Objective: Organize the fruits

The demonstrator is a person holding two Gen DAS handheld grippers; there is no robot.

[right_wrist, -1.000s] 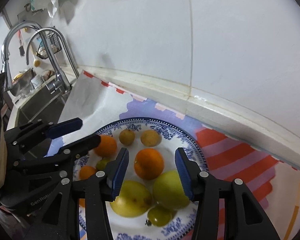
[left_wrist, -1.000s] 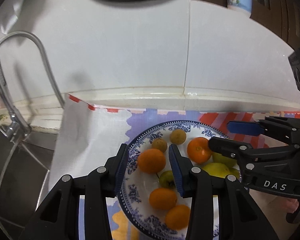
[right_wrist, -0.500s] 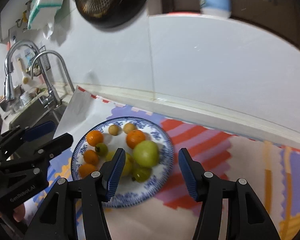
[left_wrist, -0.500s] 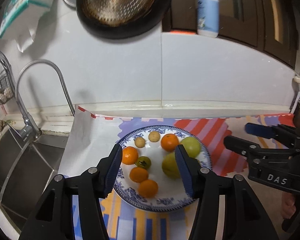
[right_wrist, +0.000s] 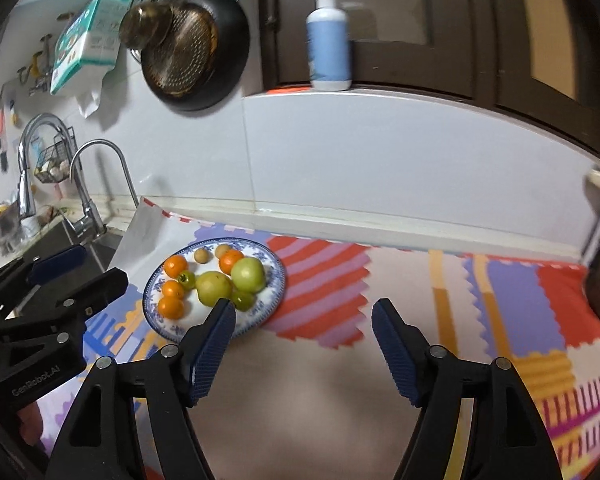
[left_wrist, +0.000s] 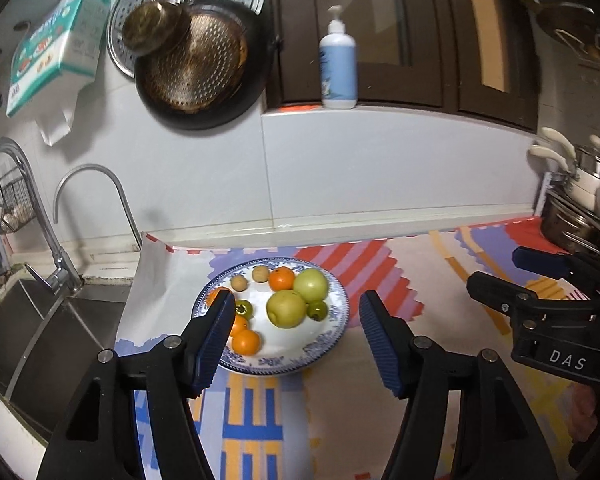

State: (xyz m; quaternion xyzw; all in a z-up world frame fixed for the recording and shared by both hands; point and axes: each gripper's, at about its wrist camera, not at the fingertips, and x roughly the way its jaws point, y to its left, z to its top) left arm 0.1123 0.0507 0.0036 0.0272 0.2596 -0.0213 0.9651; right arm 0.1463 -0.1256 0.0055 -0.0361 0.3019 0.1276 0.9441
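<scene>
- Hovering above and in front of the blue-patterned plate (left_wrist: 336, 322), the left hand-held gripper (left_wrist: 296, 332) has its jaws spread wide and holds nothing.
- The right hand-held gripper (right_wrist: 304, 334) is likewise spread and empty, set off to the right of the plate over the patterned mat (right_wrist: 420, 292) that covers the tabletop.
- All the fruit lies on the plate: two large green fruits (left_wrist: 286, 308) touching each other near its middle, four oranges (left_wrist: 246, 341), two small brown round fruits (left_wrist: 239, 282) at the far rim, and two small green ones (left_wrist: 317, 310).
- No fruit is seen off the plate, so the arranging looks finished or nearly so; the step in hand is probably a check from a distance.
- If one more piece needs shifting, the small green fruit beside the large pair is the awkward one: it touches its neighbour, so come straight down with the jaws aligned along the free sides.
- Round fruit rolls readily; close slowly and squarely across the widest part, and release only when it rests on the plate.
- Keep the two tools well apart so their black frames do not clash above the plate.
- The sink (left_wrist: 40, 332) at the left edge is a place a nudged fruit could roll towards.
</scene>
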